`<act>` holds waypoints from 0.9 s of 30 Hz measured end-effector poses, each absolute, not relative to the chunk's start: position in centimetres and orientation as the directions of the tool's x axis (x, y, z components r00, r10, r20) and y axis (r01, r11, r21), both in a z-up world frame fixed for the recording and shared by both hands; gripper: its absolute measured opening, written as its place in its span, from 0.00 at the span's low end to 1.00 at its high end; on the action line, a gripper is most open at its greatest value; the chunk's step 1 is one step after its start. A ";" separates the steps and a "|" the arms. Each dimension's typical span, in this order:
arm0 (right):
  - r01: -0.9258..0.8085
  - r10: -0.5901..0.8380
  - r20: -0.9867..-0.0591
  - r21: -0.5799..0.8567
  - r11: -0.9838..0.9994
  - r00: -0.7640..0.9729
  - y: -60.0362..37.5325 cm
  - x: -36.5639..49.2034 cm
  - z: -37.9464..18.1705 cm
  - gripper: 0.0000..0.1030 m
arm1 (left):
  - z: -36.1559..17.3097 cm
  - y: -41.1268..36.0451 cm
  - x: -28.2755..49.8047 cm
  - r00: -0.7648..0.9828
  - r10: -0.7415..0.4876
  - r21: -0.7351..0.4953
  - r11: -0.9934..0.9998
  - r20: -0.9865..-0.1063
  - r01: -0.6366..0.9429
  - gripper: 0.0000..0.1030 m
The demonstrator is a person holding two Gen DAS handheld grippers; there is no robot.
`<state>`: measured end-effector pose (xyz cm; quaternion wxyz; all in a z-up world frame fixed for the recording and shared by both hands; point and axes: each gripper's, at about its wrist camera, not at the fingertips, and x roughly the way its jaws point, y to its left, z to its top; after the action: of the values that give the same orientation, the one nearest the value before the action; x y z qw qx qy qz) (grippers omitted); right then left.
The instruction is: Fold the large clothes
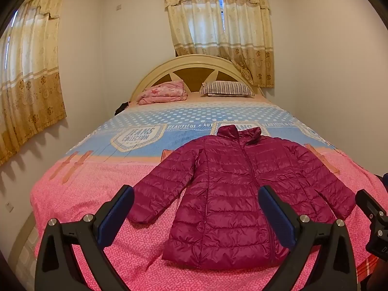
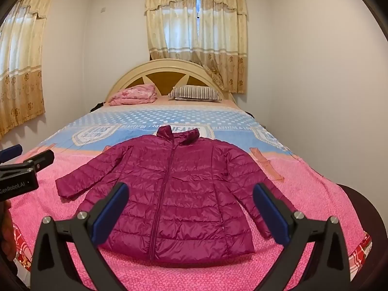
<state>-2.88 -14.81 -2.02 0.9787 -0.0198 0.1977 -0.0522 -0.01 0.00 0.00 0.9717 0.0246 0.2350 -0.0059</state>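
A magenta quilted puffer jacket [image 1: 232,194] lies flat, front up and zipped, on the bed [image 1: 97,194], with both sleeves spread out and the collar toward the headboard. It also shows in the right wrist view [image 2: 174,194]. My left gripper [image 1: 196,208] is open and empty, held above the jacket's hem and left sleeve. My right gripper [image 2: 191,206] is open and empty, above the jacket's lower half. The right gripper shows at the right edge of the left wrist view [image 1: 373,211], and the left gripper at the left edge of the right wrist view [image 2: 21,165].
The bed has a pink and blue cover. A folded pink blanket [image 1: 162,93] and a striped pillow [image 1: 226,89] lie by the cream headboard [image 1: 194,63]. White walls close in on both sides. Curtains [image 1: 220,29] hang behind the bed and on the left.
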 end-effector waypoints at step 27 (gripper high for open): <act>0.105 -0.118 -0.429 -0.055 0.993 0.896 -15.2 -2.1 -2.9 1.00 | -1.2 -0.1 0.0 0.894 0.002 0.058 0.998 -0.448 0.027 0.99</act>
<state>-2.13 -15.20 -2.89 0.9735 -0.0153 0.2210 -0.0573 0.03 -0.13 -1.24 0.9727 0.0315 0.2299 -0.0063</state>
